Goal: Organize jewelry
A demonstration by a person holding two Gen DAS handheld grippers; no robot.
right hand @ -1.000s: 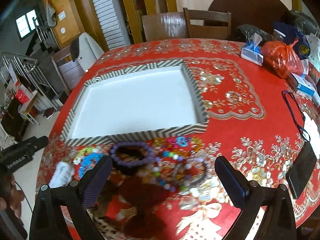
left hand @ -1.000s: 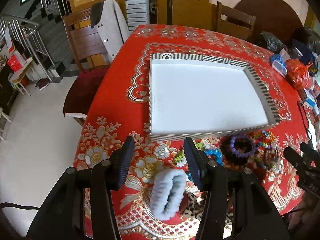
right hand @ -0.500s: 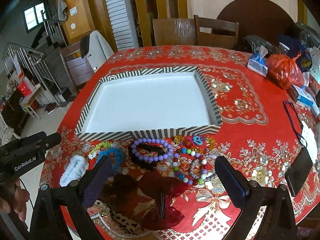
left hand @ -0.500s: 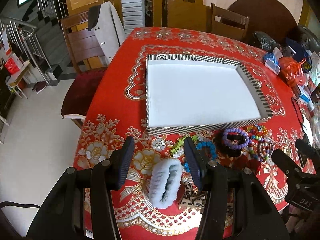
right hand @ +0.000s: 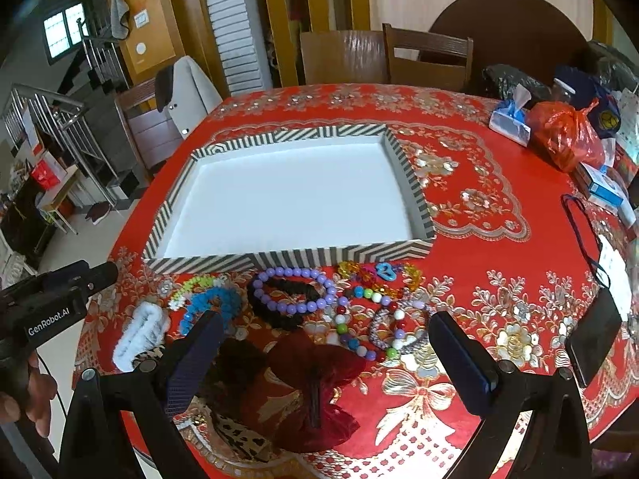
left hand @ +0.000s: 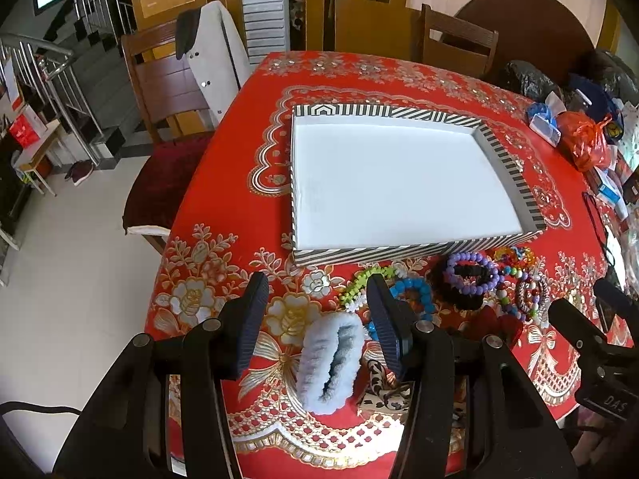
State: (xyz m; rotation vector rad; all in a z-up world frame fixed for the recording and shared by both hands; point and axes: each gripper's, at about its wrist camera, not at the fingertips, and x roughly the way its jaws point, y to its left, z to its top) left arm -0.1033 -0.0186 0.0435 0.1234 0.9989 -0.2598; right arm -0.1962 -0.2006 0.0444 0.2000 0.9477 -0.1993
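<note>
A striped box with a white floor point(left hand: 399, 253) point(right hand: 279, 259) lies empty on the red table. Before its near wall lie jewelry pieces: a fluffy white scrunchie point(left hand: 331, 359) point(right hand: 139, 335), a green bracelet point(left hand: 359, 283), a blue bead bracelet point(left hand: 415, 291) point(right hand: 211, 303), a purple bead bracelet point(left hand: 473, 275) point(right hand: 295, 289), mixed bead strands point(right hand: 375, 319), a dark red bow clip point(right hand: 311, 383). My left gripper point(left hand: 319, 319) is open above the scrunchie, apart from it. My right gripper point(right hand: 323, 355) is open wide above the bow and beads.
Bags, a tissue pack point(right hand: 511, 119) and boxes crowd the table's right side. A black phone point(right hand: 595, 335) and a cord lie at the right edge. Chairs point(left hand: 171, 92) stand at the left and far sides. The table's near edge is close below both grippers.
Both grippers have pulled back and up from the table, so the box and jewelry look smaller and farther. Both stay open. Nothing on the table has moved.
</note>
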